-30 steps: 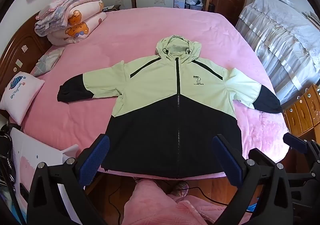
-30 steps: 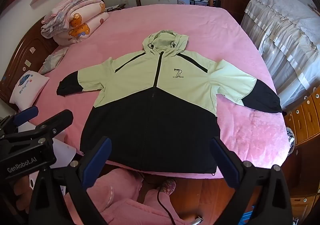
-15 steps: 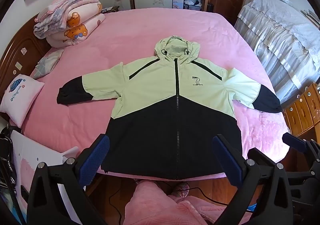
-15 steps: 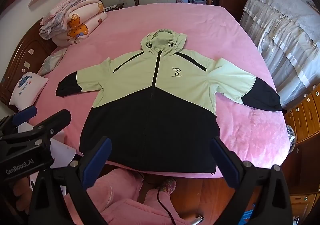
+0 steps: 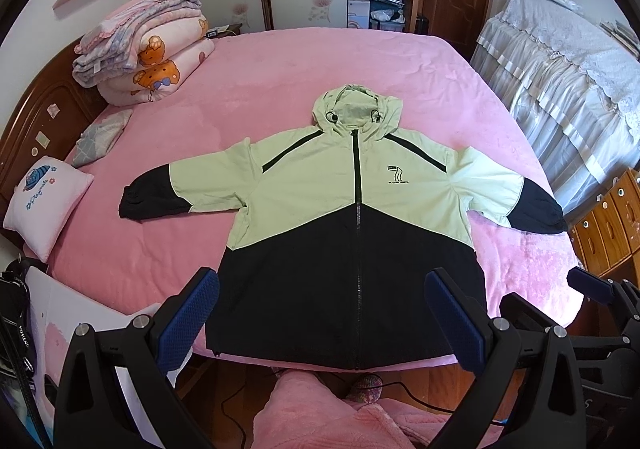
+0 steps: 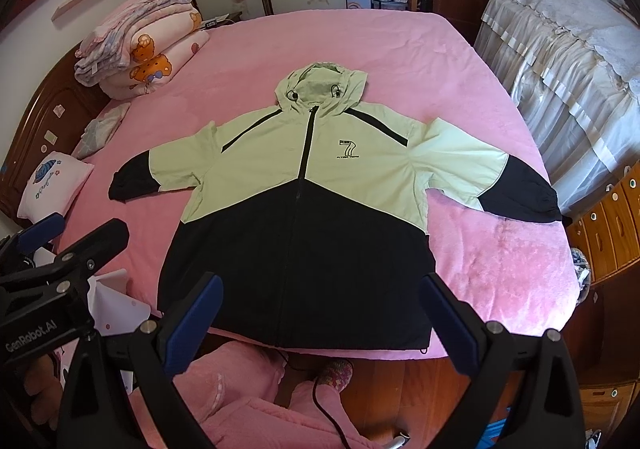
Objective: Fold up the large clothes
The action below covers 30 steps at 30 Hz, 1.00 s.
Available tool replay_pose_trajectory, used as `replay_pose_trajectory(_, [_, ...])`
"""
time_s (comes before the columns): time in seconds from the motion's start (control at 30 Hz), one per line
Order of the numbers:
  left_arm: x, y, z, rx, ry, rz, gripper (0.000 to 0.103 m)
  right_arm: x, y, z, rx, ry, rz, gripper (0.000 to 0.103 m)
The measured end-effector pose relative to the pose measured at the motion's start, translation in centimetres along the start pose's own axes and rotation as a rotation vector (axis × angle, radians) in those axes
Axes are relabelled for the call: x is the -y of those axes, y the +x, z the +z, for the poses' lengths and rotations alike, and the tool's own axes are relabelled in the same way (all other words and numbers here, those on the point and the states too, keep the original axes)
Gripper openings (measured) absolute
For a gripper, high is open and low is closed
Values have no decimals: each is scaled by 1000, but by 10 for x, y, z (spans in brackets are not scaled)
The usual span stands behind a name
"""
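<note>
Two grippers hang above the near edge of the bed (image 5: 280,61), both with their blue-padded fingers spread wide and holding nothing. The left gripper (image 5: 320,313) frames the dark hem of the jacket (image 5: 352,217) without touching it; the right gripper (image 6: 316,313) does the same from a spot slightly further right, and the left one's black body shows at the lower left of its view.

Spread flat and zipped shut, the jacket lies front up on the pink cover near the bed's near edge — hood (image 5: 356,113) pointing toward the far edge, hem toward the person, long axis running near to far. Both sleeves stretch out sideways, the right cuff reaching the bed's right edge. Folded quilts (image 5: 140,57) sit stacked at the far left corner, a small pillow (image 5: 44,201) at the left edge.
</note>
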<state>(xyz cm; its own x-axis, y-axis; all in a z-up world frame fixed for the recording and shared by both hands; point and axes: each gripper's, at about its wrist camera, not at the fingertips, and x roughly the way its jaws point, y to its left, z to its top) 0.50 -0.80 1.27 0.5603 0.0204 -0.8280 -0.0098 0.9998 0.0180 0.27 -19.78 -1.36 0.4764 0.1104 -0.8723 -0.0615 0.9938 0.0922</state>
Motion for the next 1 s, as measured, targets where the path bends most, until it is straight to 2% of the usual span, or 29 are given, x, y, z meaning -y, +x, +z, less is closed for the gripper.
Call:
replay_pose_trajectory(0.23, [2, -1, 1, -3, -2, -2, 102, 1, 0, 0, -1, 2, -2, 99])
replay_pose_trajectory(0.4, [-2, 4, -1, -38, -23, -20, 102, 1, 0, -2, -6, -1, 3, 99])
replay_pose_trajectory(0.7, [-5, 1, -10, -66, -76, 3, 102, 13, -6, -5, 5, 14, 13, 99])
replay_pose_trajectory(0.8, [-8, -1, -11, -65, -83, -11, 102, 16, -8, -4, 11, 26, 17, 99])
replay_pose_trajectory(1.0, [-19, -7, -8, -41, -104, 5, 102, 22, -4, -2, -4, 71, 52, 99])
